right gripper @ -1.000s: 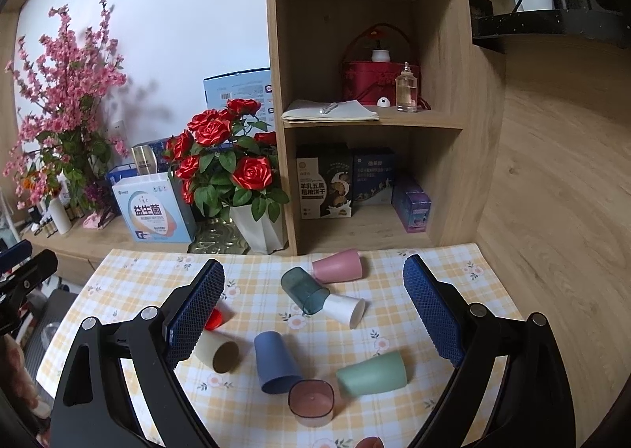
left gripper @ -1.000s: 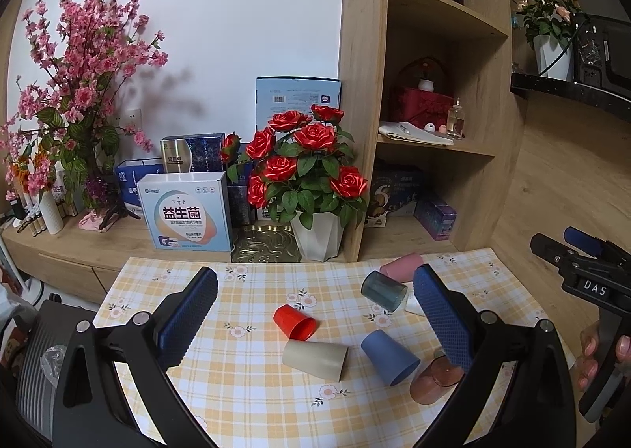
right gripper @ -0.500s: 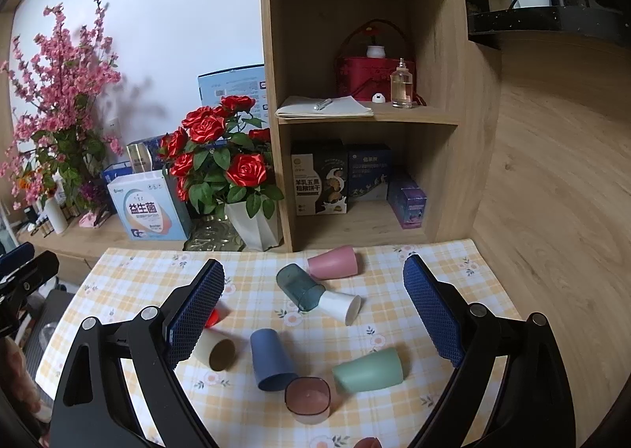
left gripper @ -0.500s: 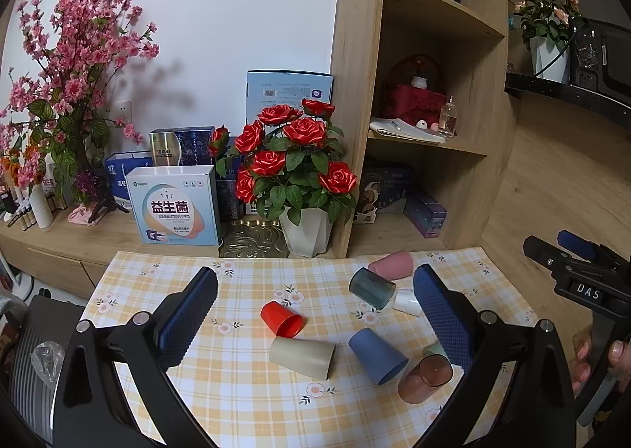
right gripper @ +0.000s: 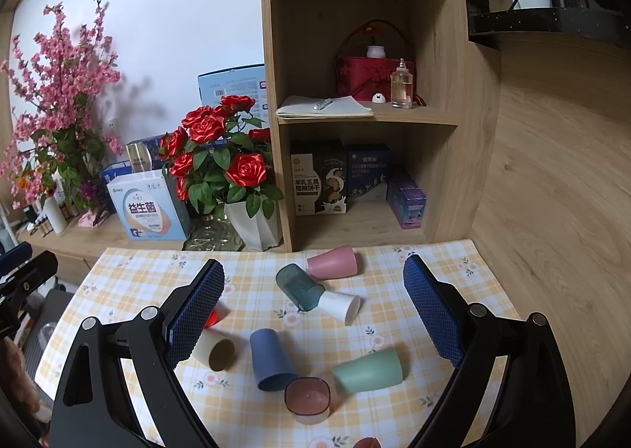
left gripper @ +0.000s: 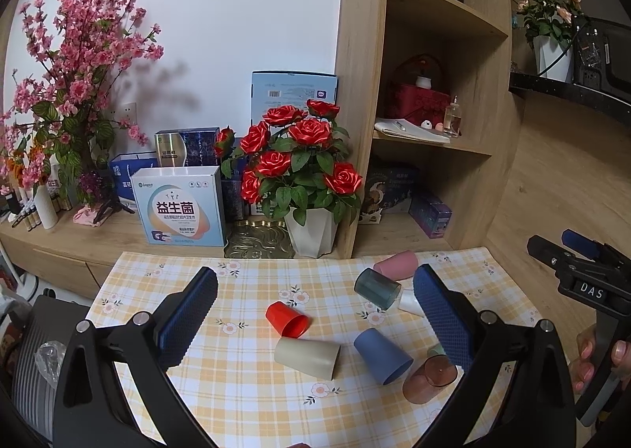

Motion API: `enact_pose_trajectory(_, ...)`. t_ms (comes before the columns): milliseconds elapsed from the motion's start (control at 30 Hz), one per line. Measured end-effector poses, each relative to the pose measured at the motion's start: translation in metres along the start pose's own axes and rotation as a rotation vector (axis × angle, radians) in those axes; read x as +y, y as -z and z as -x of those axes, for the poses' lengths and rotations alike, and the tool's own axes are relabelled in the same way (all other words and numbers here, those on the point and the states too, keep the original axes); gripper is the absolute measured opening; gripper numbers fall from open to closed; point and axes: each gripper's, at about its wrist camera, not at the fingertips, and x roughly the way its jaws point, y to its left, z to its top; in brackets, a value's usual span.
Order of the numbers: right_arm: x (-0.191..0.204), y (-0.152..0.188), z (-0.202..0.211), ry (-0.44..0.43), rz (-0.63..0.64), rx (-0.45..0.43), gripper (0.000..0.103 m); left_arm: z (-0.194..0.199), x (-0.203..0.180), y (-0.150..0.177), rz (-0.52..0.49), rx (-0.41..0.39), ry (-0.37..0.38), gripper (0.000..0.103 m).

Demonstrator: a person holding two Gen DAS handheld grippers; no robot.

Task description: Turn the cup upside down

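Several plastic cups lie on their sides on the yellow checked tablecloth (left gripper: 244,381): red (left gripper: 286,319), beige (left gripper: 307,357), blue (left gripper: 382,355), clear brown (left gripper: 429,373), dark teal (left gripper: 375,287), pink (left gripper: 396,264). The right wrist view shows the same cups, among them blue (right gripper: 271,360), green (right gripper: 367,370), clear brown (right gripper: 307,400), teal (right gripper: 299,292), white (right gripper: 341,306) and pink (right gripper: 333,262). My left gripper (left gripper: 315,314) is open and empty above the cups. My right gripper (right gripper: 313,310) is open and empty above them too, and also shows at the right edge of the left wrist view (left gripper: 583,278).
A white vase of red roses (left gripper: 311,235) stands at the table's back edge, next to a wooden shelf unit (left gripper: 434,93). Boxes (left gripper: 179,207) and a pink blossom plant (left gripper: 71,93) stand on the sideboard behind. A wooden wall (right gripper: 560,191) bounds the right side.
Both grippers have drifted slightly; the view shifted a little up and left over the table. The cups have not moved and both grippers stay open.
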Motion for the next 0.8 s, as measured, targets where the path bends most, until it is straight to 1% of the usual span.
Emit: enact_pose_trajectory(800, 0.0066, 0.0015, -0.0010, -0.003, 0.021, 0.017, 0.089, 0.0036, 0.0053, 0.0046, 0.018, 0.001, 0.008, 0.097)
